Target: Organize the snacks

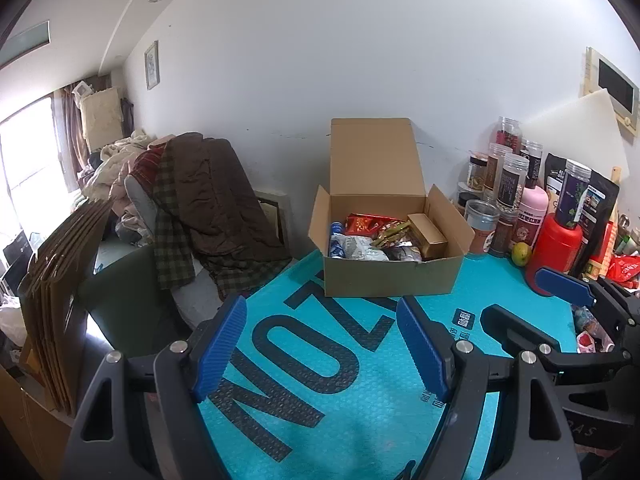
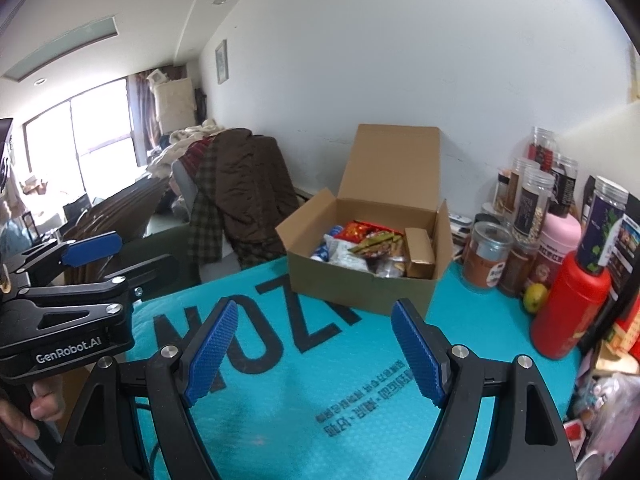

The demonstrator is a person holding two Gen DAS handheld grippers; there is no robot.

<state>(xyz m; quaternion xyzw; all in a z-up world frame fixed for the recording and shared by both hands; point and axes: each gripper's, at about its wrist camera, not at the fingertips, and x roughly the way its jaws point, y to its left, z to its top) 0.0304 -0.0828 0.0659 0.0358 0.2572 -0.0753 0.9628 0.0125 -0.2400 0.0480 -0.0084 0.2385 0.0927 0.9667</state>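
An open cardboard box (image 1: 390,276) stands at the far side of a teal mat (image 1: 320,400); it also shows in the right wrist view (image 2: 360,292). It holds snack packets (image 1: 374,234) and a small gold box (image 1: 428,234), also seen from the right (image 2: 418,252). My left gripper (image 1: 322,344) is open and empty, above the mat in front of the box. My right gripper (image 2: 314,350) is open and empty, also short of the box. Each gripper shows at the edge of the other's view.
Jars and tall canisters (image 1: 504,184), a pink bottle (image 1: 530,216), a red flask (image 2: 568,312) and a lime (image 2: 535,297) crowd the right side. More packets (image 1: 592,332) lie at the right edge. A chair draped with clothes (image 1: 208,208) stands left of the table.
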